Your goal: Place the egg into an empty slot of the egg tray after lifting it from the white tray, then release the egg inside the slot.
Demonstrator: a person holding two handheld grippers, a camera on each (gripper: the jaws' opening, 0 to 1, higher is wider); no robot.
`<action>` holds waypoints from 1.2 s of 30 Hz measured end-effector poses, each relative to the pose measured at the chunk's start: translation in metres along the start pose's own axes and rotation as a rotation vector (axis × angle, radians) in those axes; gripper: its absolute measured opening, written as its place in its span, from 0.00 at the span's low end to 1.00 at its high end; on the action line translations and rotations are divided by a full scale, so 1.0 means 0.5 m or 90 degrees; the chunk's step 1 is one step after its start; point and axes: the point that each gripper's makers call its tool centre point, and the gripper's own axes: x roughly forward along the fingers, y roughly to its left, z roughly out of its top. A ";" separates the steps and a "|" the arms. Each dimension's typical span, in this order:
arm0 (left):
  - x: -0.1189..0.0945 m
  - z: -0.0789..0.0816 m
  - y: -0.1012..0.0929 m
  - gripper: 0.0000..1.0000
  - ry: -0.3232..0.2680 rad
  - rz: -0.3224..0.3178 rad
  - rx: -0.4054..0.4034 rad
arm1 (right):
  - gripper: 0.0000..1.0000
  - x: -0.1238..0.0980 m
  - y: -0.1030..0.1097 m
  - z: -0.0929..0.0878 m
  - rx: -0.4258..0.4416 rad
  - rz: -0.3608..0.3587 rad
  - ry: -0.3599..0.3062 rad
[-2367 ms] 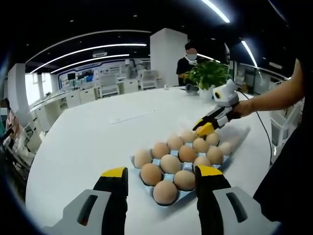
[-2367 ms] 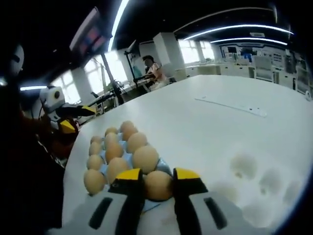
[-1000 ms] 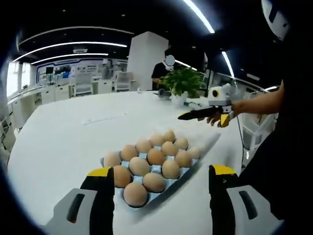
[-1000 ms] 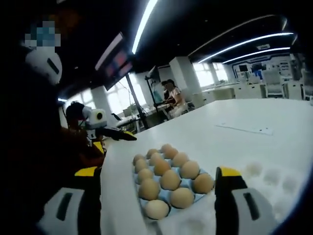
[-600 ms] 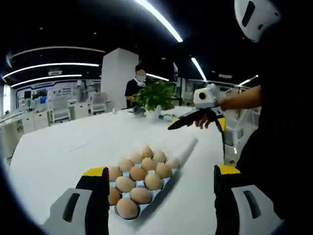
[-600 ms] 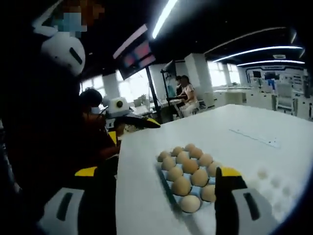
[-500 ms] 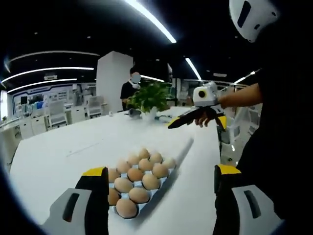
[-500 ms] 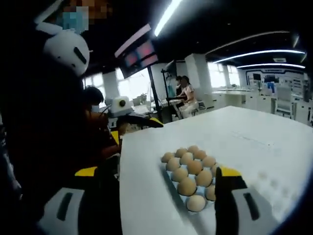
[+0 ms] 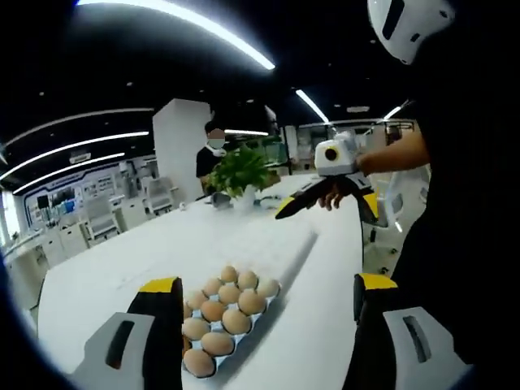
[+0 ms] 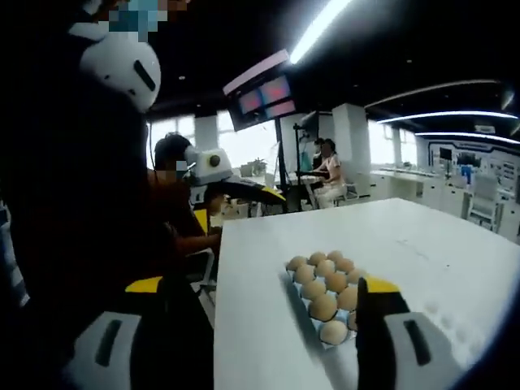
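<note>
Tan-brown eggs (image 9: 226,307) in pale blue egg tray (image 9: 244,331); one paler cream egg (image 10: 332,331) at near end; white table (image 9: 309,325); left gripper (image 9: 258,296) grey with black jaws, yellow tips; right gripper (image 10: 262,296) same grey, black, yellow; green leafy plant (image 9: 236,171) in white pot; white helmet (image 10: 120,69) with black slot; white ceiling light strips (image 9: 175,18) on black ceiling

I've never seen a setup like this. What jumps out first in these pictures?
The brown eggs packed in a blue egg tray on a big white table catch the eye first. Next come the yellow-tipped claws: the left claw and the right claw both stand wide open, holding nothing. In the background sit a leafy green plant and a hanging screen.
</note>
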 end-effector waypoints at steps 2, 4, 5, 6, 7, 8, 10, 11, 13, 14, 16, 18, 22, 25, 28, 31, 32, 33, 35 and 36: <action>0.008 -0.006 -0.007 0.87 0.009 0.003 0.005 | 0.99 -0.011 0.003 -0.006 -0.008 0.010 0.004; 0.017 -0.019 -0.015 0.86 0.020 0.007 0.003 | 0.99 -0.023 0.004 -0.020 -0.004 0.020 0.013; 0.019 -0.021 -0.016 0.86 0.018 0.010 -0.003 | 0.99 -0.030 0.003 -0.029 -0.004 0.022 0.017; 0.024 -0.022 -0.019 0.86 0.018 0.008 -0.012 | 0.99 -0.035 0.003 -0.037 0.001 0.023 0.019; 0.027 -0.022 -0.021 0.85 0.019 0.007 -0.012 | 0.99 -0.037 0.002 -0.040 0.003 0.025 0.018; 0.030 -0.022 -0.023 0.84 0.019 0.004 -0.008 | 0.98 -0.038 0.002 -0.044 0.010 0.026 0.017; 0.037 -0.021 -0.023 0.84 0.018 0.001 0.001 | 0.98 -0.036 -0.002 -0.053 0.012 0.024 0.023; 0.040 -0.021 -0.021 0.84 0.017 0.001 -0.001 | 0.98 -0.033 -0.002 -0.056 0.009 0.027 0.027; 0.045 -0.021 -0.018 0.84 0.018 0.000 -0.005 | 0.98 -0.030 -0.006 -0.058 0.010 0.029 0.030; 0.050 -0.019 -0.014 0.84 0.013 0.001 -0.001 | 0.97 -0.029 -0.010 -0.058 0.012 0.030 0.029; 0.056 -0.020 -0.007 0.83 0.014 0.002 0.001 | 0.97 -0.028 -0.019 -0.055 0.014 0.028 0.026; 0.061 -0.020 0.004 0.82 0.014 0.005 0.002 | 0.97 -0.029 -0.033 -0.050 0.005 0.016 0.020; 0.067 -0.007 0.017 0.82 0.002 0.011 0.009 | 0.97 -0.034 -0.049 -0.041 0.004 0.000 0.012; 0.074 -0.005 0.023 0.81 0.000 0.007 0.010 | 0.97 -0.037 -0.051 -0.037 0.002 -0.006 0.010; 0.080 -0.005 0.023 0.81 -0.001 0.006 0.009 | 0.97 -0.043 -0.052 -0.041 0.003 -0.009 0.017; 0.082 -0.004 0.018 0.80 -0.004 0.001 0.011 | 0.97 -0.046 -0.052 -0.045 0.002 -0.010 0.024; 0.081 -0.005 0.016 0.80 -0.004 0.000 0.011 | 0.97 -0.047 -0.052 -0.046 0.001 -0.010 0.027; 0.080 -0.008 0.015 0.80 -0.002 -0.001 0.011 | 0.97 -0.047 -0.051 -0.047 0.000 -0.009 0.030; 0.076 -0.015 0.014 0.80 0.002 0.001 0.010 | 0.97 -0.048 -0.051 -0.050 -0.004 -0.008 0.036; 0.073 -0.017 0.014 0.79 0.003 0.002 0.010 | 0.97 -0.048 -0.052 -0.052 -0.004 -0.009 0.037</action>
